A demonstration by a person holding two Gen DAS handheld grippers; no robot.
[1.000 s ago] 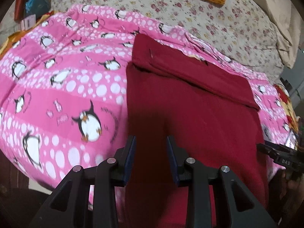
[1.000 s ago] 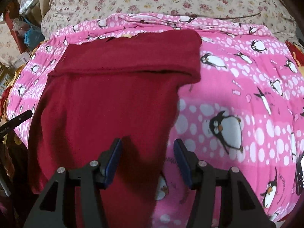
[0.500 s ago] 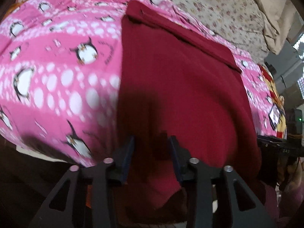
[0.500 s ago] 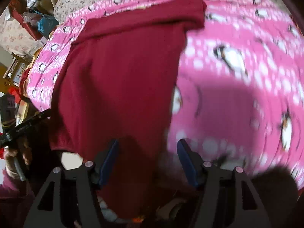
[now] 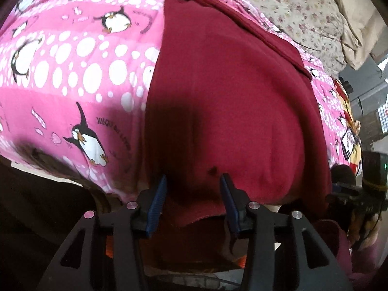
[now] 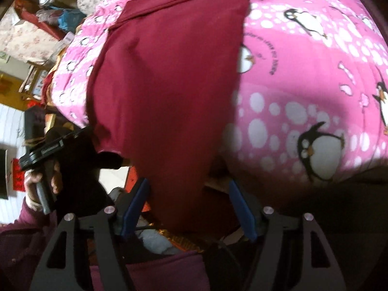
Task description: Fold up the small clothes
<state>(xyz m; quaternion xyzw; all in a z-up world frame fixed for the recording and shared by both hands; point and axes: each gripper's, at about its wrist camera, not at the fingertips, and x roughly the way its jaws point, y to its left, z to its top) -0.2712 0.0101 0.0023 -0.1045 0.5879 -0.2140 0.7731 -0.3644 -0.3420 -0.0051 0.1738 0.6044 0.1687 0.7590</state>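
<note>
A dark red garment lies flat on a pink penguin blanket, its far end folded over in a band. Its near end hangs over the bed edge. My left gripper is open, its blue-padded jaws straddling the hanging hem near the garment's left corner. In the right wrist view the same garment hangs down between the jaws of my open right gripper, near its right corner. The left gripper body, held in a hand, shows at the left of that view.
A floral bedsheet lies beyond the blanket, with a beige pillow at the far right. Cluttered boxes and bags sit beside the bed at the left of the right wrist view. The bed edge is just below both grippers.
Both grippers have dropped down and back toward the near bed edge, from above the garment's middle to its hanging hem. Both jaws stay open.
</note>
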